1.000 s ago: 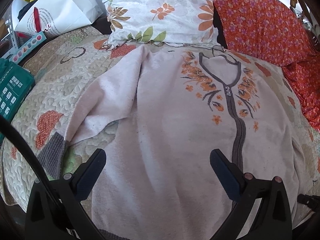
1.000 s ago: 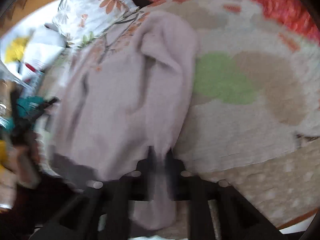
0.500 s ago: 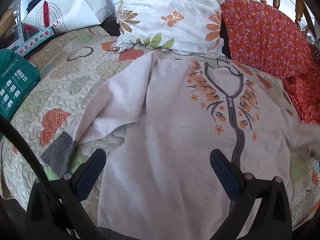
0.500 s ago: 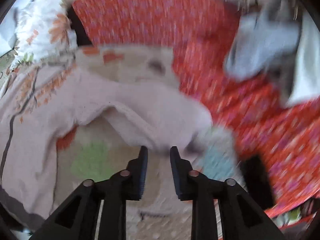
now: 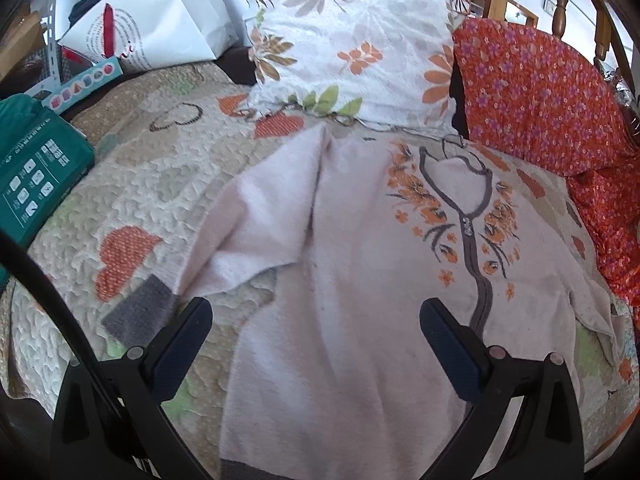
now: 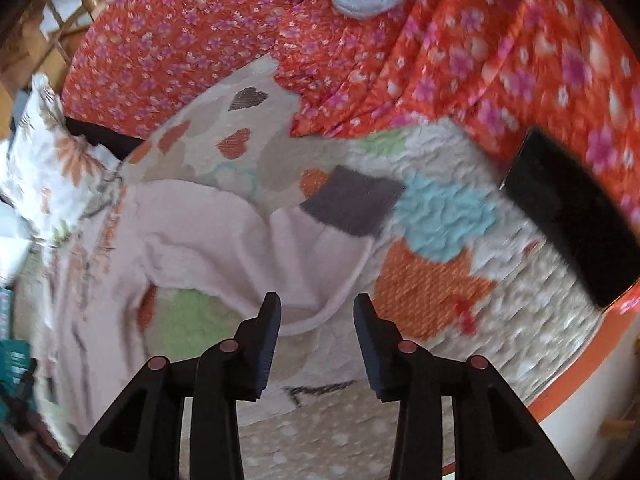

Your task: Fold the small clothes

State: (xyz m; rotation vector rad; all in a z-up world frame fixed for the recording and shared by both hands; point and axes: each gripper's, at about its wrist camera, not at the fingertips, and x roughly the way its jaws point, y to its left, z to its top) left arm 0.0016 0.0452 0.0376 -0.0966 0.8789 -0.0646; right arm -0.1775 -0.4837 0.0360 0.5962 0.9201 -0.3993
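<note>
No text is legible; print on the white bag [image 5: 160,24] is unreadable.

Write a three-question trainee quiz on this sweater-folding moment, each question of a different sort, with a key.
1. True or false: the right gripper is clamped on the sweater.
2. Multiple choice: the right sleeve lies A) folded across the chest, B) spread out sideways on the quilt, C) tucked under the floral pillow.
3. Fill in: the cuff at the sleeve's end is ____ in colour.

Key:
1. False; its jaws stand open above the sleeve.
2. B.
3. Grey.
</note>
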